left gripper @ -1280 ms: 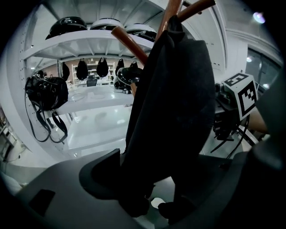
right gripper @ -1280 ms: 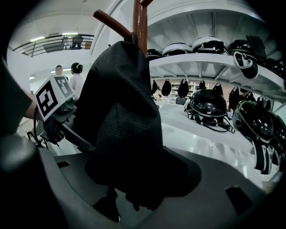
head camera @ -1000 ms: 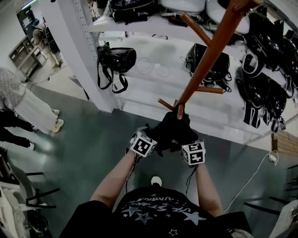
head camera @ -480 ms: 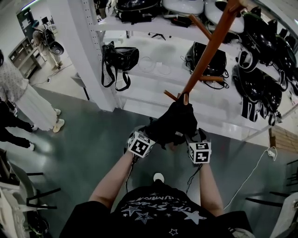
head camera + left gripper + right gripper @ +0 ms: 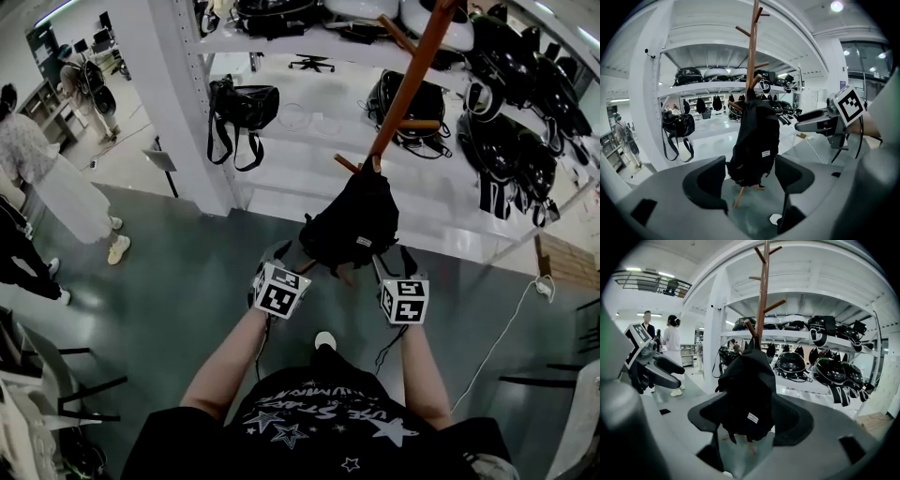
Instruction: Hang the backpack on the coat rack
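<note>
The black backpack (image 5: pixel 354 225) hangs by its top from a low peg of the brown wooden coat rack (image 5: pixel 405 89), whose pole slants up to the top right in the head view. My left gripper (image 5: pixel 284 257) sits open just below and left of the bag's bottom. In the left gripper view, the backpack (image 5: pixel 755 140) hangs beyond the spread jaws of this gripper (image 5: pixel 750 180), with the rack's feet showing under it. My right gripper (image 5: pixel 390 264) is open at the bag's lower right. Its own view shows the backpack (image 5: pixel 747 394) hanging loose between the wide jaws of the right gripper (image 5: pixel 751 423).
White shelving (image 5: pixel 309 178) behind the rack holds black helmets (image 5: pixel 511 159) and bags. A black bag (image 5: pixel 242 108) hangs on the white column (image 5: pixel 192 103). People (image 5: pixel 47 187) stand at the left. A white cable (image 5: pixel 511 342) lies on the grey floor at the right.
The backpack went up and away from me onto the peg. Both grippers let go of it and now sit lower, apart from it.
</note>
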### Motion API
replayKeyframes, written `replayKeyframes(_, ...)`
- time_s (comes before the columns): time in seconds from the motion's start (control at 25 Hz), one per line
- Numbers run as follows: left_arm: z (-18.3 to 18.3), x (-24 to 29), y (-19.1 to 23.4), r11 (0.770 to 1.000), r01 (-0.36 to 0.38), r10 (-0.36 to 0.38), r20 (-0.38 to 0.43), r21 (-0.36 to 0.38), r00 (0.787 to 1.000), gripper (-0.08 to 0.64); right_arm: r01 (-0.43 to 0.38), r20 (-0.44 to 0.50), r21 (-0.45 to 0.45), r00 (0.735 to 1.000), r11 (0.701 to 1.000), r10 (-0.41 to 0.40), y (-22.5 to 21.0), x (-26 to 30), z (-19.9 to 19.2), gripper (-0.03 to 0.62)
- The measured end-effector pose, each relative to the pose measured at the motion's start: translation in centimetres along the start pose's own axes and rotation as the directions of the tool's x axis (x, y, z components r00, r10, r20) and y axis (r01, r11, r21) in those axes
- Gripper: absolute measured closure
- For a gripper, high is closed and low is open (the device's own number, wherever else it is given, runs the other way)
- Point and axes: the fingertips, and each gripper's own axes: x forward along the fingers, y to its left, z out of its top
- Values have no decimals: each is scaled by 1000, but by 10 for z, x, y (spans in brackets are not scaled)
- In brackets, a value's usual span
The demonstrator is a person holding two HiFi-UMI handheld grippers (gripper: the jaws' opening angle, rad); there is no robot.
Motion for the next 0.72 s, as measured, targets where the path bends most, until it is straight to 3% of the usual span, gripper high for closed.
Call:
replayKeyframes(0.12,-3,-29,-7,1000,2,-2,32,-13,999,219,15,17,13,1000,1000,-15,11,-25,1,308)
replayKeyframes(0.4,-18,-97,-34,997,39,-32,113,-64,993,229,92,71,18,993,996,-93,38,-84,-5,418)
replayKeyframes(0.56,-36,-132,-50,996,49,-39,126,-70,991,302,104,74,35,992,994,-107,59,-121,-17,465)
replayKeyframes(0.72,-55,-163,-66,994,64,-52,140,-85,989,378,118,105,56,987,991,-123,80,-161,-27,566)
